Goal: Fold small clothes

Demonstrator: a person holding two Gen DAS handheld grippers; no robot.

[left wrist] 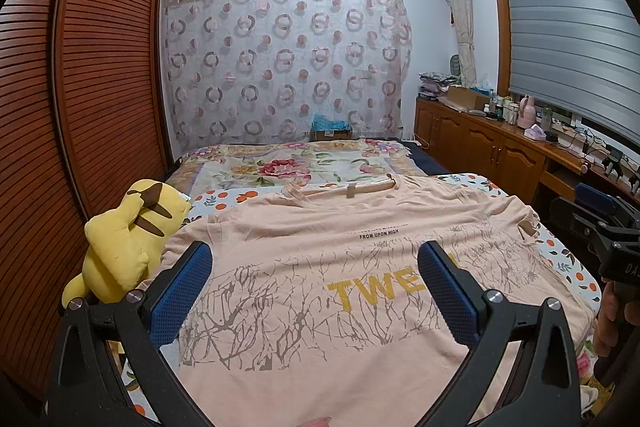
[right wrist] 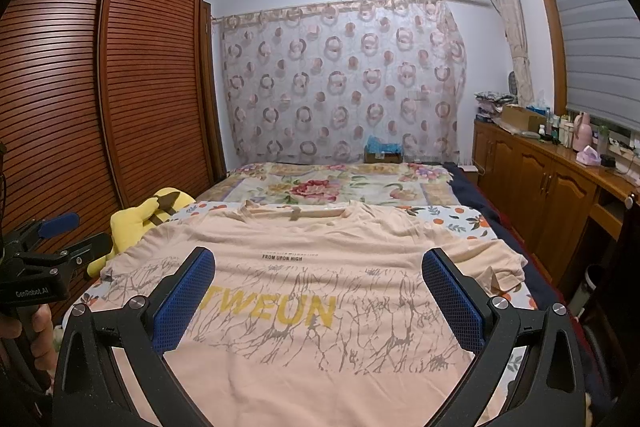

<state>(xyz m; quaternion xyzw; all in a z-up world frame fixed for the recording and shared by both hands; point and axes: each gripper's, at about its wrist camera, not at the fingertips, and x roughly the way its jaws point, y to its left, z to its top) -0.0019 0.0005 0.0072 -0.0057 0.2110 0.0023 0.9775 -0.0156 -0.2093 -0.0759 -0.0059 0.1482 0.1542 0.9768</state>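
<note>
Across the bed (left wrist: 472, 183), a peach T-shirt (left wrist: 320, 267) printed "TWEUN" is spread flat, collar toward the floral quilt (left wrist: 280, 167). Above its lower half the left gripper (left wrist: 316, 291) and right gripper (right wrist: 320, 295) are held with fingers (right wrist: 188, 299) spread wide, nothing grasped. A yellow plush toy (left wrist: 124, 247) is seen just beside the shirt's left sleeve, against the slatted wardrobe (left wrist: 100, 67). A cluttered wooden cabinet (right wrist: 540, 179) is seen to the right.

We see the T-shirt (left wrist: 340, 267) lying flat on the bed (left wrist: 280, 167), between and ahead of the wide-apart jaws of both grippers. The plush toy (left wrist: 128, 239) lies left of the left jaws, beside the wardrobe (left wrist: 100, 67). The cabinet (right wrist: 540, 187) stands right of the right jaws.
</note>
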